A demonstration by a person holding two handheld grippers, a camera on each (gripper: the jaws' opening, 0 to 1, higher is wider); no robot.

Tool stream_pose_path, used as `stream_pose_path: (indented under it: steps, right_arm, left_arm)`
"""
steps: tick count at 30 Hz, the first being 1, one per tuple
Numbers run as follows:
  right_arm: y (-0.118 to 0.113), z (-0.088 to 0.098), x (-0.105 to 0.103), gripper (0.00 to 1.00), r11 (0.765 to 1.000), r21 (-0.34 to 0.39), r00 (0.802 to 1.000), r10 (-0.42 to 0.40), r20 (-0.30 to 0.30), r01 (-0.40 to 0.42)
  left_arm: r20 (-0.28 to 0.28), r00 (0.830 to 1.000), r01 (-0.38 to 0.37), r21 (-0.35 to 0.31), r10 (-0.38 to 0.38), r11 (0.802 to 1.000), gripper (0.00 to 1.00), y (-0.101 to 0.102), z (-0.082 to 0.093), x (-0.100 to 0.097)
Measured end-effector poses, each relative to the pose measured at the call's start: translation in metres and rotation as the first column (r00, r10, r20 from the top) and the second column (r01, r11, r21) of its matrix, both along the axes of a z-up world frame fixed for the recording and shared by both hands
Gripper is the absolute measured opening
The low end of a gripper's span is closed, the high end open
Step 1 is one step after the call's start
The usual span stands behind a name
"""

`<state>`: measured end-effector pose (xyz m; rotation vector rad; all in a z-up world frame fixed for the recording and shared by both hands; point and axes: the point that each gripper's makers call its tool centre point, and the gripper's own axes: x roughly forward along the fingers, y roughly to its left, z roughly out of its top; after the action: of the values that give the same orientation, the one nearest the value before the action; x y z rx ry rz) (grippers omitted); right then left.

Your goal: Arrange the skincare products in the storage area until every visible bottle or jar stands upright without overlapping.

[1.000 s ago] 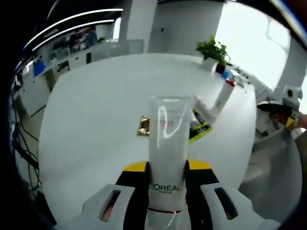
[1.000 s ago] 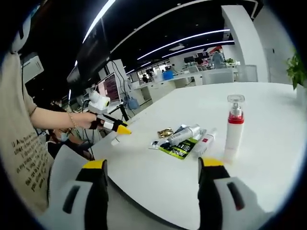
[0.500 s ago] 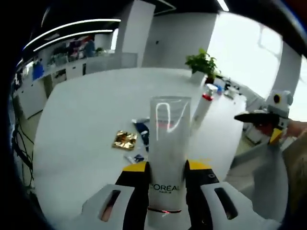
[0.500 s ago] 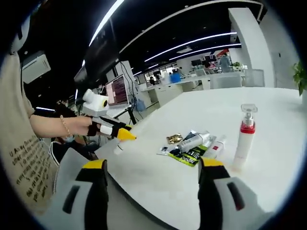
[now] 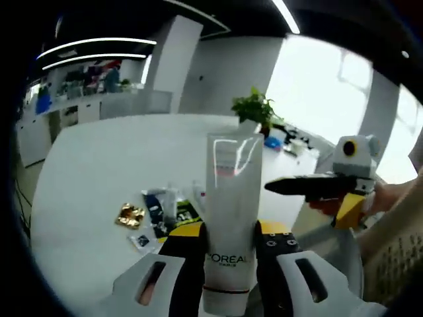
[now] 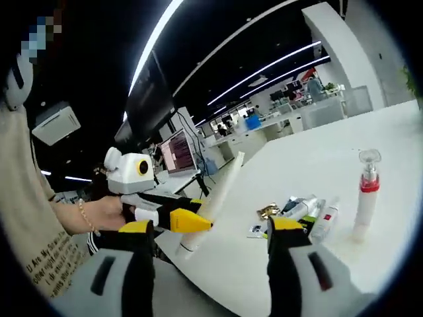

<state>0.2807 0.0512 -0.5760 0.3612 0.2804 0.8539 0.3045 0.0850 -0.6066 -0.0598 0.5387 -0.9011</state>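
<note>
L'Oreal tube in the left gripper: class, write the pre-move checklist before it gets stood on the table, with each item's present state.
1. Left gripper shut on the L'Oreal tube: ok.
2. Tube upright in the gripper: ok.
3. Right gripper open, holding nothing: ok.
4. Pump bottle standing upright on the table: ok.
5. Remaining tubes upright: not ok, lying in a pile.
6. Bare spot for the tube's base: cannot tell.
</note>
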Motion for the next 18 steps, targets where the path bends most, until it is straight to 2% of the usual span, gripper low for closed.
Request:
stream_pose_path:
  steps: [4, 6, 11, 13, 16, 18]
  right_arm:
    - [0.004, 0.014, 0.004, 0.67, 0.999, 0.054, 1.000, -0.004, 0.003, 0.004]
    - [0.007, 0.018, 0.008, 0.65, 0.999, 0.037, 1.000, -0.005, 0.016, 0.004]
    - [0.007, 0.033, 0.016, 0.56, 0.998, 0.055, 0.999, -0.024, 0.039, 0.022]
    - [0.005, 0.034, 0.019, 0.54, 0.998, 0.052, 0.998, -0.036, 0.047, 0.033]
    - [0.000, 0.031, 0.022, 0.45, 0.997, 0.042, 0.997, -0.063, 0.035, 0.062]
    - [-0.003, 0.028, 0.025, 0.38, 0.996, 0.031, 0.996, -0.081, 0.033, 0.080]
  left_arm:
    - [0.014, 1.000, 0.026, 0.009, -0.026, 1.000, 0.25, -0.015, 0.004, -0.009]
    - [0.022, 0.999, 0.037, 0.016, -0.037, 0.999, 0.25, -0.020, 0.006, -0.012]
    - [0.049, 0.996, 0.074, 0.032, -0.076, 0.997, 0.25, -0.033, 0.012, -0.020]
    - [0.057, 0.995, 0.077, 0.026, -0.078, 0.997, 0.25, -0.034, 0.015, -0.021]
    - [0.058, 0.995, 0.083, 0.019, -0.084, 0.996, 0.25, -0.036, 0.018, -0.022]
    - [0.077, 0.993, 0.086, 0.046, -0.090, 0.995, 0.25, -0.037, 0.019, -0.023]
